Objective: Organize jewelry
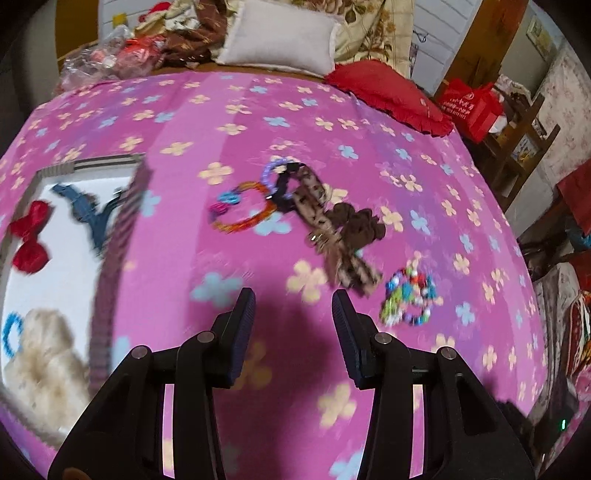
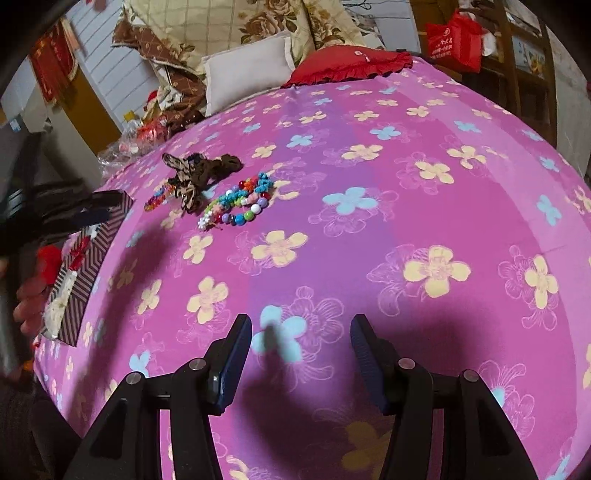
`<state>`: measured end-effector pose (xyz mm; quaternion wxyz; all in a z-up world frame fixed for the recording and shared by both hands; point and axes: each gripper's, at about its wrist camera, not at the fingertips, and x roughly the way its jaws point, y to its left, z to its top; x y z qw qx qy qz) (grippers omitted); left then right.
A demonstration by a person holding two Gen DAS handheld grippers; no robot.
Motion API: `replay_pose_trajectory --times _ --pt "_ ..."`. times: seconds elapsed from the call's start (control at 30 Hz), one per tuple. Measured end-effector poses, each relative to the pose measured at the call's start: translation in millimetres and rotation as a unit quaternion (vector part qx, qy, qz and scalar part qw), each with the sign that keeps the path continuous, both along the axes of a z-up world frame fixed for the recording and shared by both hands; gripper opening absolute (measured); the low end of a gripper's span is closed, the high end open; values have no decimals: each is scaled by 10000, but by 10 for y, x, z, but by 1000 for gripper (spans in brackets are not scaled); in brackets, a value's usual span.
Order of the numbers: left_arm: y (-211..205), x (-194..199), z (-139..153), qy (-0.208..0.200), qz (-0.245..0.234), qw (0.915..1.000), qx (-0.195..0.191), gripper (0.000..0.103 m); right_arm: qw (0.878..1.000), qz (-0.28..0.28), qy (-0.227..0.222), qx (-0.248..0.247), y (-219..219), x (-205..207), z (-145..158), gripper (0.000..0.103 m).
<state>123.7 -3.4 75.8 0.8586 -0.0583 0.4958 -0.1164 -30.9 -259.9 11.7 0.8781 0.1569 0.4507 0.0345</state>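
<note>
Both grippers hang empty over the pink flowered bedspread (image 2: 369, 229): left gripper (image 1: 293, 302) parted, right gripper (image 2: 301, 328) parted. Beaded bracelets (image 2: 240, 203) and brown hair ties (image 1: 332, 218) lie ahead; left of them, the striped box (image 1: 118, 236) holds a red bow (image 1: 31, 236).

A home bedroom: a bed under a pink flowered sheet (image 2: 369, 221), with pillows (image 1: 280, 37) and folded quilts (image 2: 258, 22).
</note>
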Motion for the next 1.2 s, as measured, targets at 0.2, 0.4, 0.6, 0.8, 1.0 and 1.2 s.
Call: replay_pose_trajectory --times 0.2,0.4,0.6,0.8,1.0,1.2 --pt "-254 553 -136 172 115 9998 -35 42 9999 77 -120 -6 -69 0 -7 54" --pt "-399 987 -315 374 251 9990 21 42 9996 160 -213 -39 -80 18 -18 58" --pt "-462 1080 -435 521 163 9985 7 3 9988 229 -252 -349 10 35 -21 61" --pt "-278 704 -100 58 11 9996 -259 2 9983 191 -172 -525 49 63 -20 62" --pt "164 82 261 -181 -317 9943 -998 2 9993 154 60 -344 95 82 2 62" --pt "536 -248 181 -206 -242 9928 -1159 2 9984 269 139 -471 361 107 98 62"
